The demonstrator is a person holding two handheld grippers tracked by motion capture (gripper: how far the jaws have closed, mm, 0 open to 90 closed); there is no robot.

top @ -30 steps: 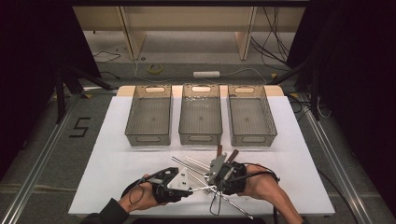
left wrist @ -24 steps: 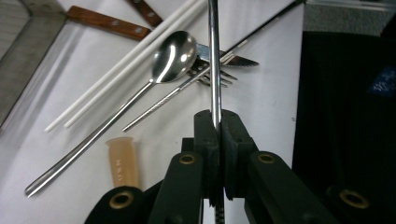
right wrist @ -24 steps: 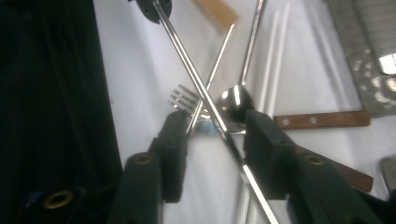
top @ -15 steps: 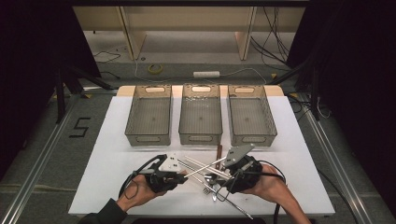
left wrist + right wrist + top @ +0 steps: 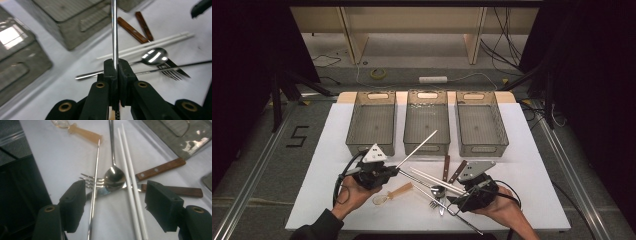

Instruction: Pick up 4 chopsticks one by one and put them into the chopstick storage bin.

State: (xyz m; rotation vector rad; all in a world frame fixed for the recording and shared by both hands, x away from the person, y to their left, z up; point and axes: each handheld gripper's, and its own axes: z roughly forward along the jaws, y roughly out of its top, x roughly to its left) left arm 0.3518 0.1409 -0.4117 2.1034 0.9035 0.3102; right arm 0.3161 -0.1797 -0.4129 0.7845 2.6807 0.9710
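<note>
My left gripper point(image 5: 396, 169) point(image 5: 115, 65) is shut on a metal chopstick point(image 5: 418, 147) point(image 5: 114, 35). It holds the stick above the table, slanting up toward the middle bin point(image 5: 427, 125). My right gripper point(image 5: 459, 196) point(image 5: 116, 195) stands open over the cutlery pile, and its jaws have just been opening. Nothing is gripped between them. Below them on the table lie a second metal chopstick point(image 5: 94, 187), a pair of white chopsticks point(image 5: 130, 182) point(image 5: 437, 180), a spoon point(image 5: 114, 177) point(image 5: 153, 55) and a fork point(image 5: 87, 182).
Three grey bins point(image 5: 371, 122) point(image 5: 479, 122) stand in a row at the back of the white table point(image 5: 532, 165). Two wooden-handled knives point(image 5: 452, 169) point(image 5: 161, 168) and an amber plastic spoon point(image 5: 394, 192) also lie in the pile.
The two grippers were close together at the table's middle. The left one has moved left and up with the metal chopstick. The right one has drawn away to the right and opened.
</note>
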